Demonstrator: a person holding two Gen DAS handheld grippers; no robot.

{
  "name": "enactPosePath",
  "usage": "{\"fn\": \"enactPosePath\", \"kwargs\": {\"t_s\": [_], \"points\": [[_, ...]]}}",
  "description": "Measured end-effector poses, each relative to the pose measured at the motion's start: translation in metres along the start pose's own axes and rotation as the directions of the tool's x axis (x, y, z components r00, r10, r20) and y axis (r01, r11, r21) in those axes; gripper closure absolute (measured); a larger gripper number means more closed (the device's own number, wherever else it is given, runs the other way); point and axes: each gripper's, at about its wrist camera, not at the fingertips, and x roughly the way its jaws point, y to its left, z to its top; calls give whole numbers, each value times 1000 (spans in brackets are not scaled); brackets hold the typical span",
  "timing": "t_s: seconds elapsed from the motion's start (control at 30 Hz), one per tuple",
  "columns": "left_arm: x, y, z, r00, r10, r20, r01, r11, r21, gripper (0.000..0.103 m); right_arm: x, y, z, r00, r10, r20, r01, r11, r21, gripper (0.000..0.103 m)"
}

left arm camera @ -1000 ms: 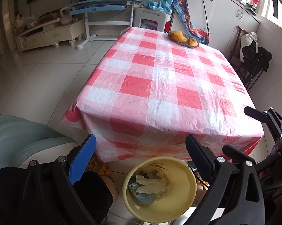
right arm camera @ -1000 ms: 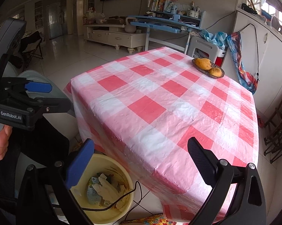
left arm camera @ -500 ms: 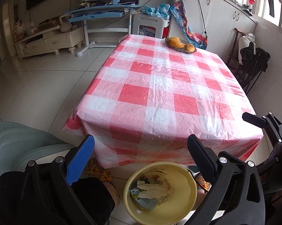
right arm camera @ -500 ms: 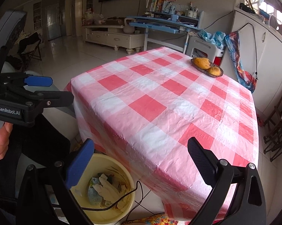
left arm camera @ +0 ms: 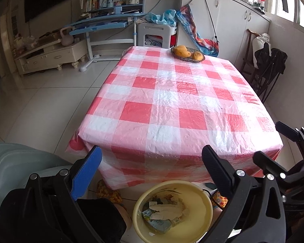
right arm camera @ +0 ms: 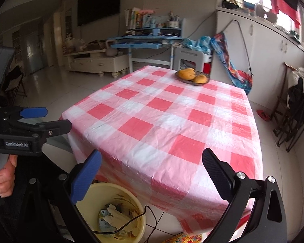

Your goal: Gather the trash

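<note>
With both jaws spread wide and nothing held, left gripper (left arm camera: 149, 170) and right gripper (right arm camera: 152, 172) hover above the yellow bin (left arm camera: 173, 210). Inside the bin, trash (left arm camera: 162, 212) collected. Beyond the bin, checked table (left arm camera: 172, 101) bare except a fruit basket (left arm camera: 188, 54); apparently finished.

Tabletop (left arm camera: 172, 105) cover: thin red-and-white checked plastic sheet, glossy, finely crinkled. Floor (left arm camera: 40, 101): large pale tiles, polished and reflective. Waste bin (left arm camera: 202, 222): smooth pale-yellow plastic; contents (left arm camera: 164, 214): torn paper and printed carton scraps, matt. Left hand-held gripper (left arm camera: 149, 162): matt black plastic frame with bright metal screws, one blue textured finger pad (left arm camera: 85, 174). Fruit dish (right arm camera: 193, 78): dark, its material unclear; fruit skins dull orange.
</note>
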Motion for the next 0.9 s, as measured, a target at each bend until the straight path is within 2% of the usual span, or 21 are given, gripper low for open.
{"fn": "enactPosePath", "kwargs": {"t_s": [0.2, 0.43, 0.63, 0.9], "points": [[1, -1, 0, 1000, -5, -4, 5, 1000, -9, 7, -14, -2, -7, 999, -44, 29, 43, 998, 38, 8], [-6, -7, 2, 999, 8, 35, -7, 1000, -11, 7, -28, -7, -10, 993, -99, 68, 93, 992, 85, 8], [-15, -14, 3, 996, 28, 82, -28, 1000, 3, 7, -37, 2, -15, 985, -152, 84, 147, 987, 65, 8], [-19, -17, 2, 994, 43, 97, -45, 999, 19, 7, -41, 4, -17, 982, -163, 100, 156, 985, 74, 8]]}}
